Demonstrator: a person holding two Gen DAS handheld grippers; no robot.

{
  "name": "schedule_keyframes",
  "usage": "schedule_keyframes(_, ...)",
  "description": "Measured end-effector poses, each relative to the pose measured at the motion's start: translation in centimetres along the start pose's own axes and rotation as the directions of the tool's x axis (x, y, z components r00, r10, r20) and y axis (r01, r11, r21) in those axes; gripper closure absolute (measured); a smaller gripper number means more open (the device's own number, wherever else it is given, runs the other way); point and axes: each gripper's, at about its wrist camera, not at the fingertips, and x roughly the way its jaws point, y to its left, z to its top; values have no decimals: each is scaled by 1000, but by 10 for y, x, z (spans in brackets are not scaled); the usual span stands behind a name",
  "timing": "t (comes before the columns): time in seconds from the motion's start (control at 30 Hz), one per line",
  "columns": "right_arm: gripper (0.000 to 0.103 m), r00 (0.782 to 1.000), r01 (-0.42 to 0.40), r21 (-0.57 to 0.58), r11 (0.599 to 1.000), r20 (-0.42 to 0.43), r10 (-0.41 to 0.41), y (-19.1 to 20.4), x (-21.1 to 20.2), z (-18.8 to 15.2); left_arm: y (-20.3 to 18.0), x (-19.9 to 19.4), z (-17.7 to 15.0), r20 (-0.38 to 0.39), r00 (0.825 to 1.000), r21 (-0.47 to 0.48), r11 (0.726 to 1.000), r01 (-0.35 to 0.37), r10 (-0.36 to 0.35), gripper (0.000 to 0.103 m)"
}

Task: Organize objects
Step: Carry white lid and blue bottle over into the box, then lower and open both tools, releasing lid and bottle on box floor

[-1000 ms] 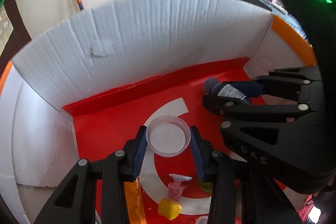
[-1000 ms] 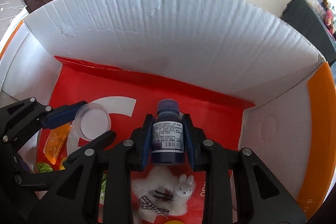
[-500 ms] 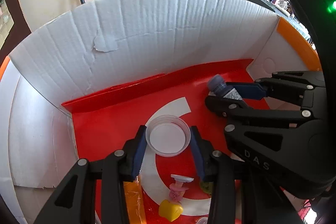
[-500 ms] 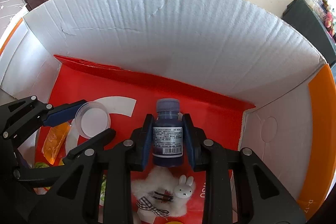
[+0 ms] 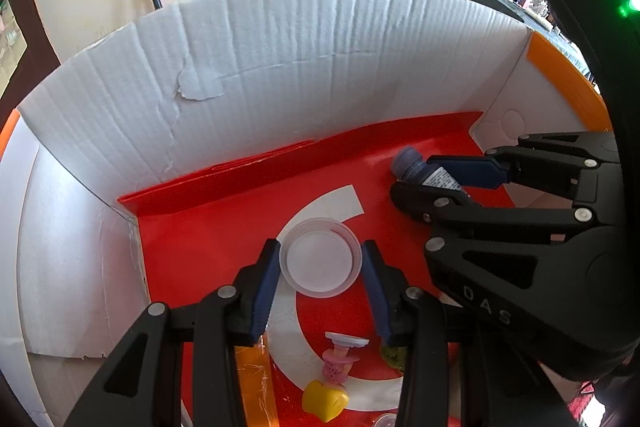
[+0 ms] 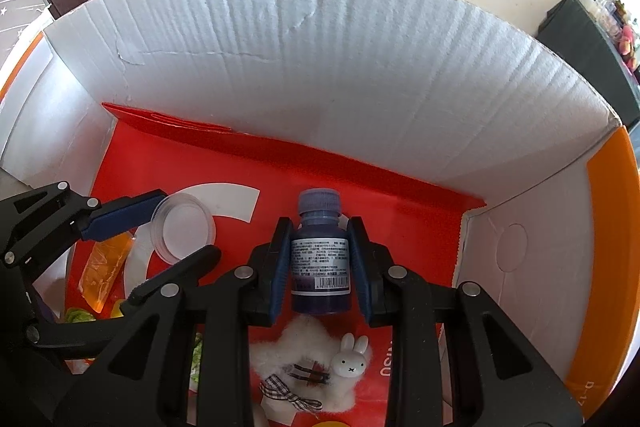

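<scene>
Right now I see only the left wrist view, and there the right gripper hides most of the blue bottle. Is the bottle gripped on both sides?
Observer: Yes. In the right wrist view both pads of the right gripper press the body of the blue bottle, with the cap pointing forward.
Operator: What lies near it?
Observer: Just behind its base, on the red box floor, lies a white fluffy clip with a small rabbit and a plaid bow.
Operator: And my clear dish?
Observer: Seen from the side, the clear dish is shallow, and the left gripper clamps it across the rim.
</scene>
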Motion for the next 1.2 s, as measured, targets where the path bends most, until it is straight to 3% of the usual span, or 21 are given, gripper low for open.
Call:
schedule_keyframes(0.27,69,1000,14,-10,1000,2,-14,-3,-9,-10,-8,1,4,1,1000,-2,1000,7,-7,56)
schedule_keyframes(0.4,53,1000,15,2,1000,16,-15,-10,-16,-16,-6,-1,3,4,1000,-5,1000,9,-9,56)
schedule_keyframes(0.9,52,999,14,14,1000,46,-15,-22,-50,-45,-9,-15,-4,29,1000,-24,1000,7,-6,56)
schedule_keyframes(0.97,52,998,11,20,1000,56,-13,-31,-56,-50,-4,-15,9,38,999,-29,1000,4,-3,56)
schedule_keyframes(1.1,52,997,2,26,1000,79,-4,-23,-62,-41,1,-21,9,71,997,-34,999,-5,8,48)
schedule_keyframes(1.2,48,994,-3,30,1000,107,0,-8,-89,-79,0,-26,10,105,994,-33,999,-27,30,48)
